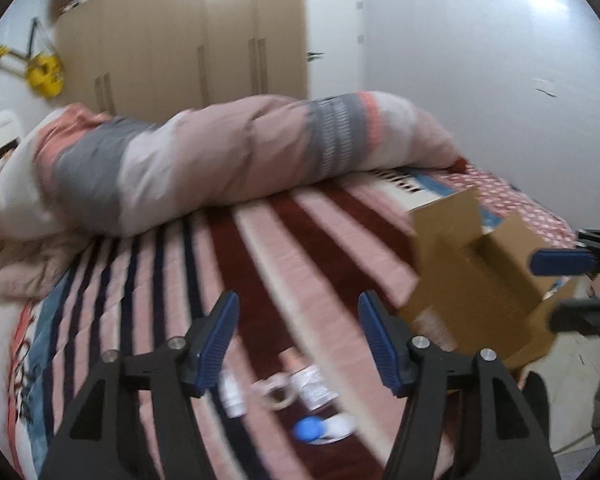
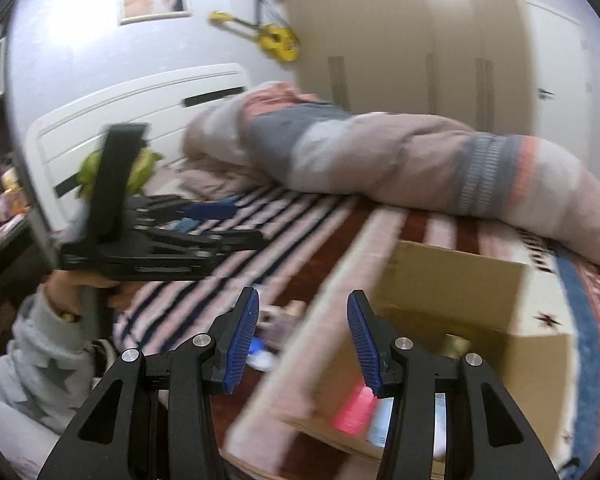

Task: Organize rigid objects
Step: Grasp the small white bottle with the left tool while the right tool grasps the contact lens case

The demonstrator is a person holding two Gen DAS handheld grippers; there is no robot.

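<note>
My left gripper is open and empty above the striped bed cover. Below it lie a roll of tape, white packets and a blue ball-like item, all blurred. An open cardboard box stands on the bed to the right. My right gripper is open and empty over the box's near left edge. The box holds a pink item, a gold-coloured item and others. The right gripper also shows in the left wrist view, open. The left gripper shows in the right wrist view.
A rolled pink and grey duvet lies across the far side of the bed. Wardrobes and a white wall stand behind. A white headboard and a green soft toy are at the left.
</note>
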